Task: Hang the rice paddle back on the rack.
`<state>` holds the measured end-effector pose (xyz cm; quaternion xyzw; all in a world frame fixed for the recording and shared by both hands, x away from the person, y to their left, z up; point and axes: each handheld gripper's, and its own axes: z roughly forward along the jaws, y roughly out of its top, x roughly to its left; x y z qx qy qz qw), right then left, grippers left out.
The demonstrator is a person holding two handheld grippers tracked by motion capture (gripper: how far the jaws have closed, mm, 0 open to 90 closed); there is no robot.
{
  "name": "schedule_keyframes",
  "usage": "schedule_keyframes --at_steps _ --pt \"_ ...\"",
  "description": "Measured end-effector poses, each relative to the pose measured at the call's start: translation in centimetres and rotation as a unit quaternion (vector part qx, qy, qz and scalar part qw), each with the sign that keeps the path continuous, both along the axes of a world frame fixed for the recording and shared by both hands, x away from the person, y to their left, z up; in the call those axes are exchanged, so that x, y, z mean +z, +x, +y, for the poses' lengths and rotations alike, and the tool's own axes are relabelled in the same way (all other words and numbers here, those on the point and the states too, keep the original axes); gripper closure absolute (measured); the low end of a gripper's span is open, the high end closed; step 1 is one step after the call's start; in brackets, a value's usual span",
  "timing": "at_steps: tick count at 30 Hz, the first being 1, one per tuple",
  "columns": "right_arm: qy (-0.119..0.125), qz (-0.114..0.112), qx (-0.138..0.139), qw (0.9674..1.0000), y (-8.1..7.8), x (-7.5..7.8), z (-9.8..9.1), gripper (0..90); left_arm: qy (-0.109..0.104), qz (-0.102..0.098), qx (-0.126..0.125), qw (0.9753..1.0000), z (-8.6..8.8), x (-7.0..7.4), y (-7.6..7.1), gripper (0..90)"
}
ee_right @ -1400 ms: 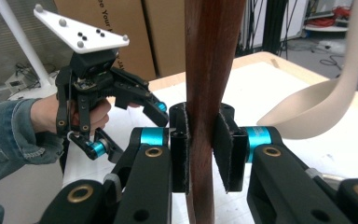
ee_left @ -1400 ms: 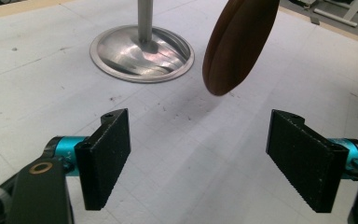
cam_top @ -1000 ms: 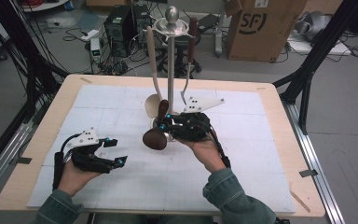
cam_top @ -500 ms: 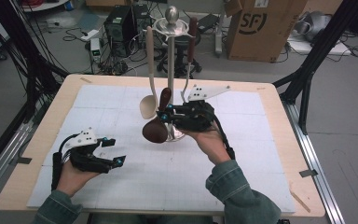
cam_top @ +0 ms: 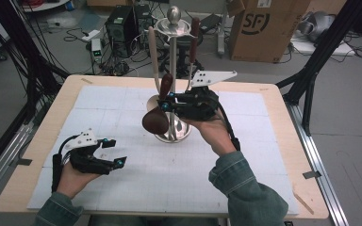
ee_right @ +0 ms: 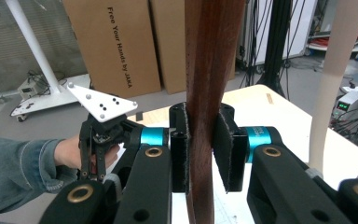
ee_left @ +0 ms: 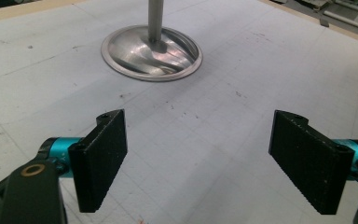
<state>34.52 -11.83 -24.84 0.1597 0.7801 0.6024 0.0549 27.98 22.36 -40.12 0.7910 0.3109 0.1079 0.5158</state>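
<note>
The right gripper (cam_top: 166, 104) is clamped on the dark wooden spoon (cam_top: 156, 118) by its handle, beside the steel rack (cam_top: 172, 70). Stiff, light and smooth, it looks best gripped mid-handle, away from the heavier bowl. Since a second ago the spoon has risen clear of the mat. The left gripper (cam_top: 114, 151) rests open, empty.

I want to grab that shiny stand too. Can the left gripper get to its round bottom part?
Probably yes. The left gripper is open, and bare mat lies between it and the stand's round base. The dark wooden spoon hangs higher, in the right gripper.
</note>
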Motion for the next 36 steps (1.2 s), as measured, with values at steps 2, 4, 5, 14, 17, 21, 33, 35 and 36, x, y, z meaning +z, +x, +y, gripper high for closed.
schedule_keyframes --at_steps 2,4,5,14,17,21,33,35,36 --pt "-0.001 -0.001 0.001 1.0000 0.1 0.4 0.1 77.8 -0.001 0.001 0.002 1.0000 0.0 0.0 0.0 19.7" --pt "-0.001 0.000 0.001 1.0000 0.3 0.8 0.1 77.8 -0.001 0.001 0.002 1.0000 0.1 0.0 0.1 19.3" --pt "0.004 0.002 0.002 1.0000 0.5 1.0 0.1 77.8 -0.002 0.001 0.004 1.0000 0.1 0.0 0.1 19.2" --pt "0.002 0.003 0.003 1.0000 1.4 2.5 0.2 77.7 -0.003 0.001 0.009 1.0000 0.2 -0.1 0.3 18.7" --pt "0.006 0.004 -0.002 1.0000 1.8 2.9 0.2 77.8 -0.004 0.002 0.012 0.9999 0.2 -0.1 0.3 17.6" --pt "0.003 0.005 -0.004 1.0000 2.3 3.5 0.3 77.7 -0.005 0.001 0.013 0.9999 0.3 0.0 0.3 17.2" --pt "0.005 0.004 -0.012 0.9999 3.4 5.4 0.5 77.7 -0.005 0.000 0.011 0.9999 0.3 0.0 0.2 16.5" --pt "0.003 0.002 -0.014 0.9999 3.6 5.5 0.6 77.8 -0.007 0.000 0.010 0.9999 0.3 0.1 0.2 16.5" --pt "0.002 0.001 -0.017 0.9998 3.6 5.6 0.7 77.7 -0.007 0.000 0.011 0.9999 0.4 0.1 0.2 16.5"
